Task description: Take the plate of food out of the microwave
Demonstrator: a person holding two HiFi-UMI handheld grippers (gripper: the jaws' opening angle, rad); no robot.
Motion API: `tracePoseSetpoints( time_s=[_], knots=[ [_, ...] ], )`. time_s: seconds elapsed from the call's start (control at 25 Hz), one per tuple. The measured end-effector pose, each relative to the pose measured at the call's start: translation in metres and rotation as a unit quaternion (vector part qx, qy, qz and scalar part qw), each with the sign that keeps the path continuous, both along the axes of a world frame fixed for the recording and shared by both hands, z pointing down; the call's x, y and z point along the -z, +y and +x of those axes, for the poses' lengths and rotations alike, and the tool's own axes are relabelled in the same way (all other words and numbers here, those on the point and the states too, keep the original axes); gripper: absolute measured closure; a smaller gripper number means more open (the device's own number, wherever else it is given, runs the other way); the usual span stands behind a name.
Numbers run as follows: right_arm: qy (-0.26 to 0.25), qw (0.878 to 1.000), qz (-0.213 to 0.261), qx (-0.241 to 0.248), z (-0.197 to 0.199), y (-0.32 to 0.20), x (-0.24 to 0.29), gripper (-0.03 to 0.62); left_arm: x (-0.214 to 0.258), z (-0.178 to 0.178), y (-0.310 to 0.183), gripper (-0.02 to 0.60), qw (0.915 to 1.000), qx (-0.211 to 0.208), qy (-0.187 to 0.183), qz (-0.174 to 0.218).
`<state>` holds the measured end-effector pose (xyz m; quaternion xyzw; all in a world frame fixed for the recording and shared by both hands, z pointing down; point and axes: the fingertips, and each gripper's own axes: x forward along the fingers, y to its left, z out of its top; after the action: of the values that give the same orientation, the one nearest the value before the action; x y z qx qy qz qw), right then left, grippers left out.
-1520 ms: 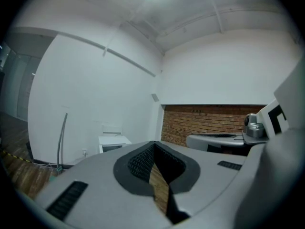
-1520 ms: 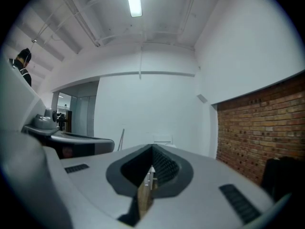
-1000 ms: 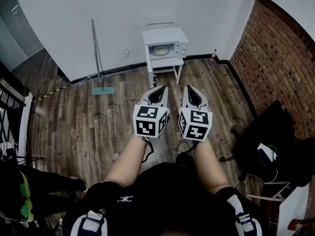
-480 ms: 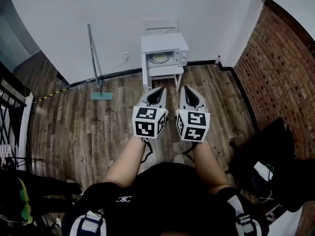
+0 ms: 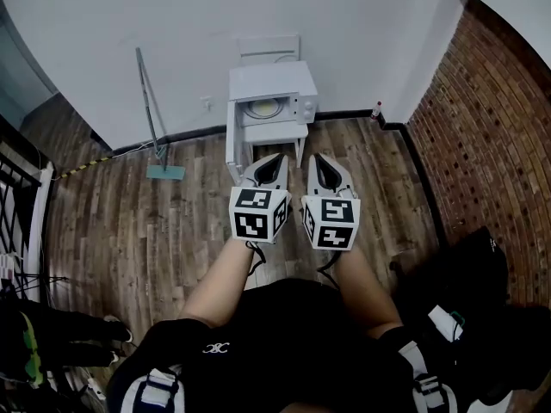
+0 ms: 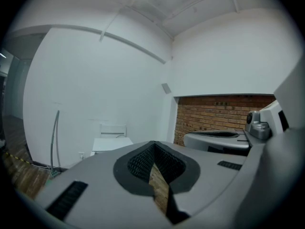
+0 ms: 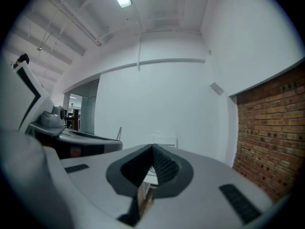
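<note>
A white microwave (image 5: 271, 100) stands on a small white table (image 5: 267, 138) against the far wall. A pale round shape (image 5: 263, 107), probably the plate, shows in its front opening; I cannot make out food. My left gripper (image 5: 274, 163) and right gripper (image 5: 325, 163) are held side by side at waist height, well short of the microwave and pointing toward it. Both are shut with nothing between the jaws. In the left gripper view the left gripper (image 6: 153, 152) shows closed jaws, with the microwave's top (image 6: 112, 143) far off. The right gripper (image 7: 151, 155) looks the same in its own view.
A long-handled floor mop (image 5: 148, 119) leans on the wall left of the microwave. A brick wall (image 5: 486, 119) runs along the right, with a small bottle (image 5: 377, 108) in the corner. Dark bags (image 5: 482, 317) lie at lower right. A yellow cable (image 5: 86, 163) crosses the wooden floor at left.
The microwave has drifted left and slightly lower in the head view as the person moves toward it. Both grippers keep their place side by side and stay shut.
</note>
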<state>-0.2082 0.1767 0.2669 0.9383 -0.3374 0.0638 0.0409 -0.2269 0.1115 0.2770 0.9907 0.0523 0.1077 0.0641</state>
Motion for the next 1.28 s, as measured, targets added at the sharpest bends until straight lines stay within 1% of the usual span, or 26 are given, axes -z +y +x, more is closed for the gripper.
tracePoseSetpoints(
  time_s=[0.16, 0.32, 0.44, 0.6, 0.76, 0.84, 0.96, 1.08, 1.28],
  knots=[
    [-0.007, 1.0, -0.003, 0.016, 0.02, 0.01, -0.009, 0.588, -0.004, 0.024, 0.009, 0.591, 0.9999, 0.014, -0.003, 0.0],
    [-0.012, 1.0, -0.006, 0.027, 0.034, 0.017, -0.017, 0.588, -0.011, 0.041, 0.016, 0.591, 0.9998, 0.017, -0.013, 0.001],
    [-0.014, 0.999, -0.009, 0.03, 0.042, 0.022, -0.024, 0.588, -0.022, 0.051, 0.016, 0.591, 0.9995, 0.021, -0.024, -0.005],
    [-0.021, 0.999, -0.02, 0.032, 0.056, 0.022, -0.034, 0.588, -0.033, 0.069, 0.018, 0.591, 0.9993, 0.015, -0.035, -0.007],
    [-0.021, 0.999, -0.029, 0.028, 0.079, 0.021, -0.044, 0.588, -0.047, 0.094, 0.02, 0.591, 0.9991, 0.003, -0.042, -0.007],
    [-0.022, 0.999, -0.035, 0.026, 0.093, 0.018, -0.048, 0.588, -0.051, 0.112, 0.018, 0.591, 0.9991, -0.003, -0.043, -0.007],
    [-0.024, 0.999, -0.04, 0.024, 0.12, 0.008, -0.051, 0.588, -0.052, 0.143, 0.009, 0.591, 0.9989, -0.007, -0.043, -0.016],
    [-0.028, 0.998, -0.044, 0.023, 0.153, -0.003, -0.054, 0.588, -0.054, 0.177, -0.001, 0.591, 0.9988, -0.009, -0.044, -0.019],
    [-0.028, 0.998, -0.055, 0.03, 0.211, -0.031, -0.055, 0.588, -0.058, 0.237, -0.029, 0.591, 0.998, -0.004, -0.052, -0.035]
  ],
)
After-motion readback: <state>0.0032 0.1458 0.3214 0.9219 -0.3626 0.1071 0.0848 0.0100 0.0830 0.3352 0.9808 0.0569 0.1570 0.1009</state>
